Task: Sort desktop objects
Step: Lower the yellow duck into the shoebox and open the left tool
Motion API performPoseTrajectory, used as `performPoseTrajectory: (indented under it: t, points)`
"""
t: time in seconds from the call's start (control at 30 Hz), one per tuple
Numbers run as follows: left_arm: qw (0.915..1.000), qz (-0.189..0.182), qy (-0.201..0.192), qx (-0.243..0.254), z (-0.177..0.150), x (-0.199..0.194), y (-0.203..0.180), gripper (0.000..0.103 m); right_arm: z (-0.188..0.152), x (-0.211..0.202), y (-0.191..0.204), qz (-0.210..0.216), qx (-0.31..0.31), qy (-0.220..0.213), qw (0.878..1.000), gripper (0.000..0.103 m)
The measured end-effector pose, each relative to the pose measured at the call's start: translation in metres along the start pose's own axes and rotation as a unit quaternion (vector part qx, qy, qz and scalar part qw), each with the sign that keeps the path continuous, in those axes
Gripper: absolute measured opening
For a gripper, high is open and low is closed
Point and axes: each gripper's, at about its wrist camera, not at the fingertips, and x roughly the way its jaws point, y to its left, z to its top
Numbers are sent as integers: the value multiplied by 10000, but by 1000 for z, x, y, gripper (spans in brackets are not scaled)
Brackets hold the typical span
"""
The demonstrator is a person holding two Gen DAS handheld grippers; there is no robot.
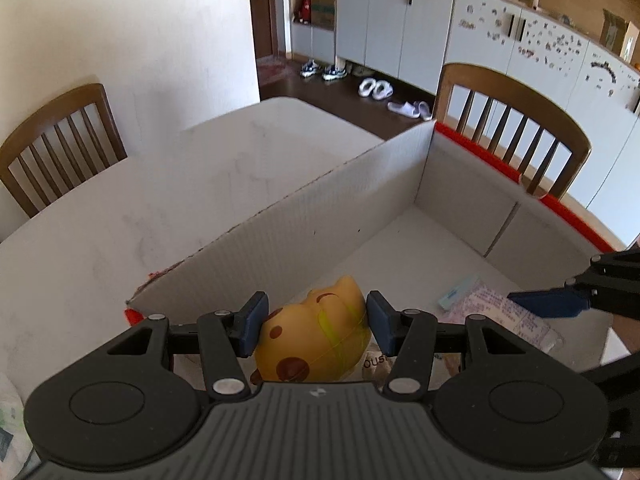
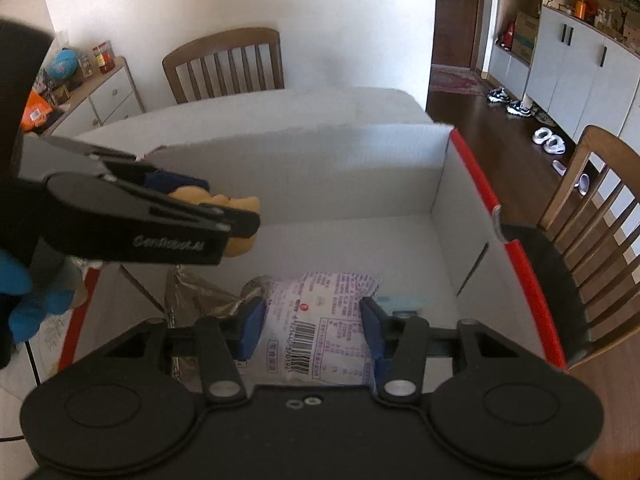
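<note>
My left gripper (image 1: 316,326) is shut on a yellow toy with brown spots (image 1: 316,340) and holds it over the near end of a white cardboard box with red outer sides (image 1: 320,216). In the right wrist view the left gripper (image 2: 224,216) shows side-on above the box with the yellow toy (image 2: 240,246) in it. My right gripper (image 2: 312,326) is open above a white snack packet with purple print and a barcode (image 2: 320,320) that lies on the box floor. The packet also shows in the left wrist view (image 1: 504,312), below one right fingertip (image 1: 548,304).
The box (image 2: 440,176) stands on a white table (image 1: 160,200). A crumpled silver wrapper (image 2: 204,296) and a pale blue item (image 2: 404,304) lie inside it. Wooden chairs (image 1: 60,140) (image 1: 516,120) stand at the table's far sides. A blue plush (image 2: 28,304) lies left of the box.
</note>
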Motion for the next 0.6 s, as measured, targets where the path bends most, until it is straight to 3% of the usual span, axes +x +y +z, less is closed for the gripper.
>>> performPoseTrajectory:
  t: [0.6]
  points:
    - [9959, -16, 903, 90, 10, 45, -2, 53, -8, 27, 0, -27, -164, 404, 9990, 50]
